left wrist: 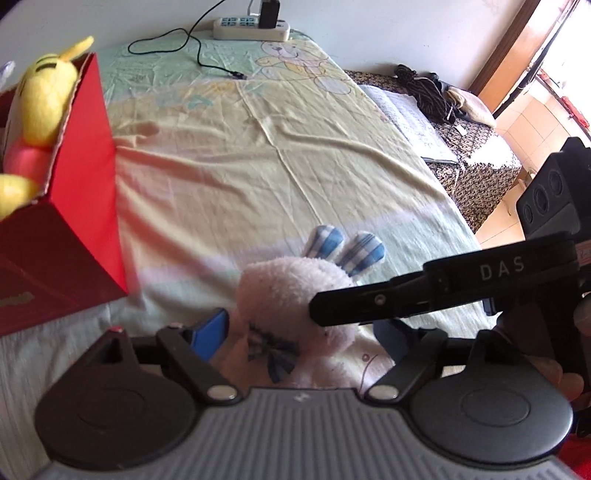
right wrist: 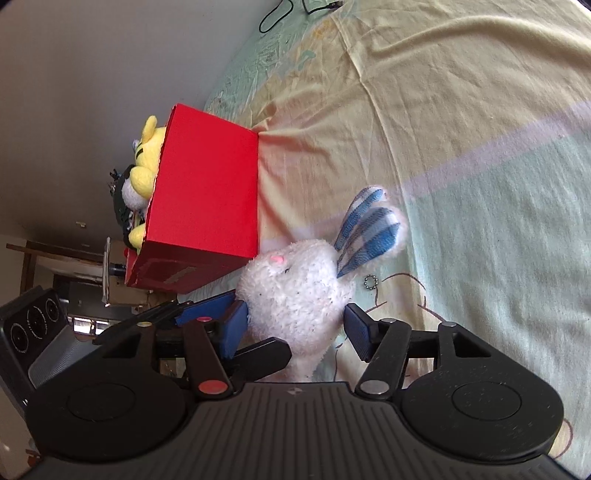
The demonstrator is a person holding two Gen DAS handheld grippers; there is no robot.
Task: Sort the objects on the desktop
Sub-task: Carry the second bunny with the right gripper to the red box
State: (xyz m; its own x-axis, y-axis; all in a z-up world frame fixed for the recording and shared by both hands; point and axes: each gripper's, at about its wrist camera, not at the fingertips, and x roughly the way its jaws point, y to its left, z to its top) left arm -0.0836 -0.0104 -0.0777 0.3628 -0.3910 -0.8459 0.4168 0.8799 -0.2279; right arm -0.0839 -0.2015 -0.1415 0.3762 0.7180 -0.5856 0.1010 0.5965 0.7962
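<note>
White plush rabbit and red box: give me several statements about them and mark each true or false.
1. The white plush rabbit has blue-and-white checked ears. True.
2. The rabbit lies inside the red box. False: it lies on the bedsheet, outside and beside the box.
3. A yellow plush toy sits in the red box. True.
4. The right gripper is far from the rabbit. False: its open blue pads sit on either side of the rabbit.
5. The power strip lies next to the rabbit. False: it lies at the bed's far end.
</note>
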